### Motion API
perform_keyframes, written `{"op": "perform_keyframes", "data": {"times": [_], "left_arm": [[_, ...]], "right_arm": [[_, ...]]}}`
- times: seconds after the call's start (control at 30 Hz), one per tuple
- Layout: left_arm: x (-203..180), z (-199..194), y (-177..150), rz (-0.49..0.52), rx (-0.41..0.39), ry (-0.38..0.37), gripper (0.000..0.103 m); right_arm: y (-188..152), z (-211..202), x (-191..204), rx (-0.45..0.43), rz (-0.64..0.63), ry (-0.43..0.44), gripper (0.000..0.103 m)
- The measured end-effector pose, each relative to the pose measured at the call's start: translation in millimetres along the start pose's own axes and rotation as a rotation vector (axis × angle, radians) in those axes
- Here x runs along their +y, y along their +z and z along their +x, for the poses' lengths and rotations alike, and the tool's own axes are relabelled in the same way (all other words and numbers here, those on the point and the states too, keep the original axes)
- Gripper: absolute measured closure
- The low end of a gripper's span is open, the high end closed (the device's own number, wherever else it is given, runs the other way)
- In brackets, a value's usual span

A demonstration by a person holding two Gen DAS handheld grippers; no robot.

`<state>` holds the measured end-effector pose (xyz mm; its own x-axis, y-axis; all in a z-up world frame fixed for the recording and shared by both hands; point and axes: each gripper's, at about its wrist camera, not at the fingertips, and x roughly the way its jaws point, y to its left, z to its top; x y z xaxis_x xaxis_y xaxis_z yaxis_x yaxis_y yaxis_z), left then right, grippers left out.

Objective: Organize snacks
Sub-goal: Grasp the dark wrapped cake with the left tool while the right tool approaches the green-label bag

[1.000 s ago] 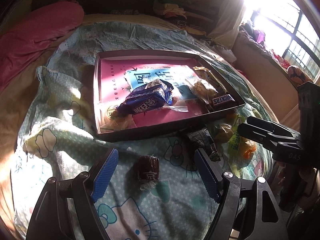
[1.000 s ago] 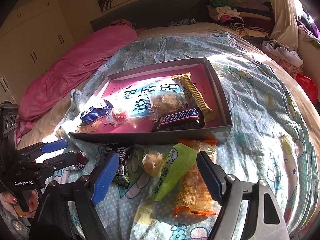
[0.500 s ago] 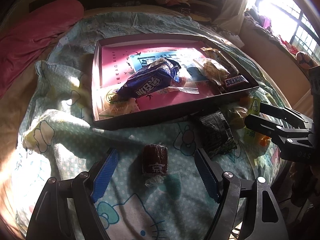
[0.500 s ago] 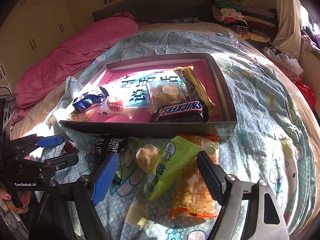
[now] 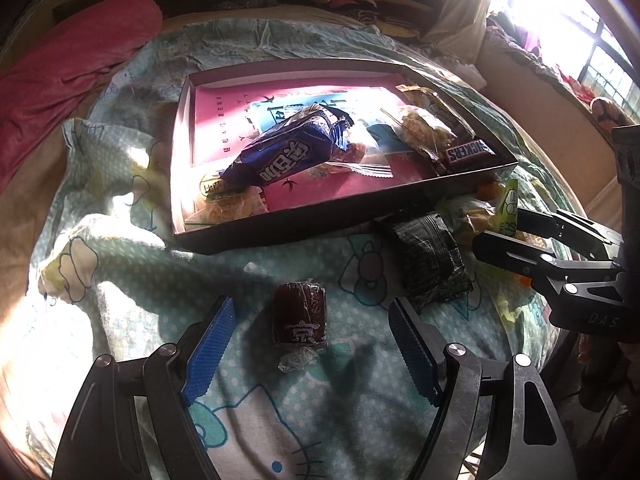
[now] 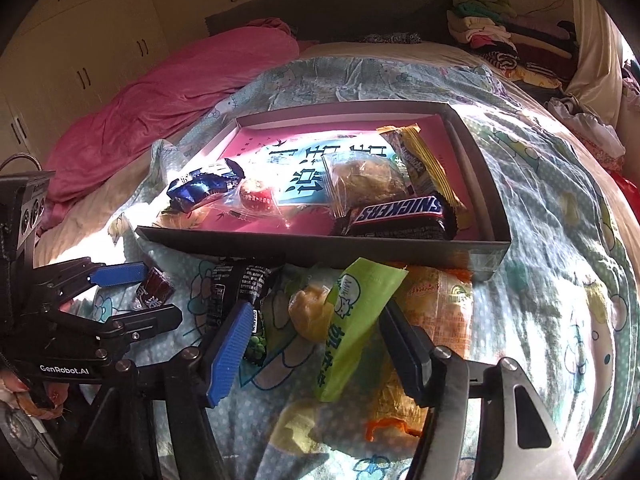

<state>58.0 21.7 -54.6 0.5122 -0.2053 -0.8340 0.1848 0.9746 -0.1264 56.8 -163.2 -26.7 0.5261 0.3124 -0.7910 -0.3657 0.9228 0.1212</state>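
A dark shallow box (image 5: 320, 216) (image 6: 320, 244) with a pink floor lies on the bed and holds a blue packet (image 5: 288, 156), a Snickers bar (image 6: 400, 212) and other snacks. My left gripper (image 5: 310, 350) (image 6: 128, 292) is open, and a dark red wrapped candy (image 5: 300, 316) (image 6: 154, 290) lies untouched between its fingers. My right gripper (image 6: 316, 350) (image 5: 500, 232) is closing its jaws. Between them lie a green packet (image 6: 356, 320) and a small yellow bun packet (image 6: 310, 312), and the pads are not pressing on either.
A black packet (image 5: 432, 264) (image 6: 236, 284) lies in front of the box between the two grippers, and an orange packet (image 6: 440, 308) lies under the green one. A pink quilt (image 6: 168, 100) fills the bed's left side. Folded clothes (image 6: 492, 28) are piled at the back right.
The right gripper's fingers have come closer together around the green packet. The left gripper has tilted slightly, with the red candy still between its open fingers.
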Motion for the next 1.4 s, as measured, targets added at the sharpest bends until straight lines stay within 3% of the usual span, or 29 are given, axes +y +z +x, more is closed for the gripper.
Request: {"op": "perform_keyframes", "data": {"times": [0.27, 0.53, 1.0, 1.4], "left_arm": [[-1, 0, 0, 0.003, 0.007, -0.039, 0.043], [2, 4, 1, -0.018, 0.025, -0.069, 0.048], [12, 6, 2, -0.063, 0.031, -0.081, 0.074], [-6, -9, 6, -0.008, -0.037, -0.131, 0.076]], "right_arm": [[0, 10, -1, 0.016, 0.003, 0.018, 0.049], [-1, 22, -3, 0.043, 0.002, 0.014, 0.055], [2, 27, -7, 0.038, 0.002, 0.012, 0.062], [0, 20, -12, 0.021, 0.026, 0.024, 0.068]]}}
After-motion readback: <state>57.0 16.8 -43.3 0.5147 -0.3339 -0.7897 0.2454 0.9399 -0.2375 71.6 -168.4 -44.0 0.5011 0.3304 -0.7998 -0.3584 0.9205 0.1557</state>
